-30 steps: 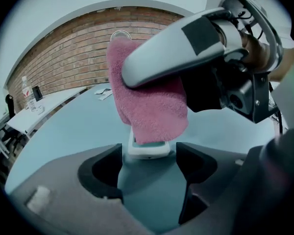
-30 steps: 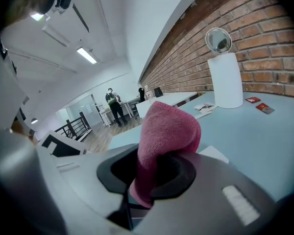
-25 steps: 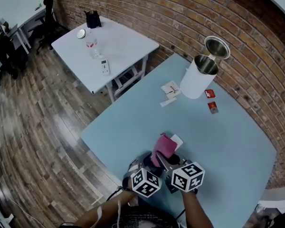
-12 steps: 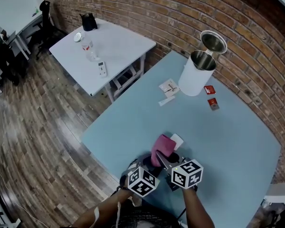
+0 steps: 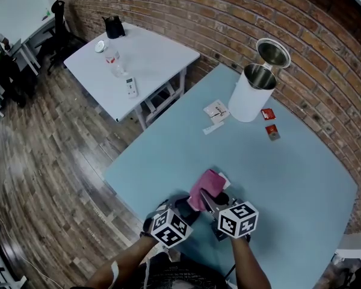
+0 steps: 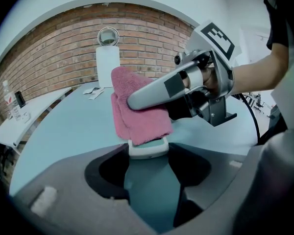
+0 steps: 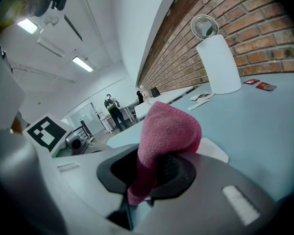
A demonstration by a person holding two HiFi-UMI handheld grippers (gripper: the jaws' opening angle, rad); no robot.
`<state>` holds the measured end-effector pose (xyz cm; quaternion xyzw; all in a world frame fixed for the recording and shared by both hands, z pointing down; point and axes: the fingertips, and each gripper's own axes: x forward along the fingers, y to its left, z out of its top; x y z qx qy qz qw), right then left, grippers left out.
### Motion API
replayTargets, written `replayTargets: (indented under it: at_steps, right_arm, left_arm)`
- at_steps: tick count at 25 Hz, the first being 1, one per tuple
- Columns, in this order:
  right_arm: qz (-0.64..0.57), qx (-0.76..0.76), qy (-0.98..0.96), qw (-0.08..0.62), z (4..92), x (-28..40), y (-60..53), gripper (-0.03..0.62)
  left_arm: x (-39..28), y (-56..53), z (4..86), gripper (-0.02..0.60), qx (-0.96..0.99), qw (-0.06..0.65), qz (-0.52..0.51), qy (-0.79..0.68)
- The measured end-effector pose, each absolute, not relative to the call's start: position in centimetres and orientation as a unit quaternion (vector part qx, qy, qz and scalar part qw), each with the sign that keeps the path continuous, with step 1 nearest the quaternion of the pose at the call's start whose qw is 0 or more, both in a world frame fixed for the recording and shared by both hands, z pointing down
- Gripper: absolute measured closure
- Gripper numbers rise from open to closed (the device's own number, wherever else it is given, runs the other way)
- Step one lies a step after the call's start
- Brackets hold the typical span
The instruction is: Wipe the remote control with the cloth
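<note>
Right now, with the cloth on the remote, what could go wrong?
1. The left claw has just been closing, with only the near end of the remote between its jaws. A firm wipe might lever the remote loose.
2. The right claw pinches just a fold of the cloth, which could slip out during rubbing.

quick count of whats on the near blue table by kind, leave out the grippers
pink cloth: 1
remote control: 1
white bin: 1
red packets: 2
white paper pieces: 2
total: 7
</note>
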<state>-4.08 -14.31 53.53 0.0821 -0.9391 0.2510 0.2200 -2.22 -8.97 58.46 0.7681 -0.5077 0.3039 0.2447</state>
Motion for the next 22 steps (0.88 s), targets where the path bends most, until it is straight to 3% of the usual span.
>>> replayTargets:
  at_steps: [22]
  right_arm:
    - [0.286,0.226,-0.919,0.147,53.4,-0.8,-22.6,0.526]
  left_arm:
    - [-2.6,-8.4,58.6,0.331,0.775,0.248,0.298,-0.499]
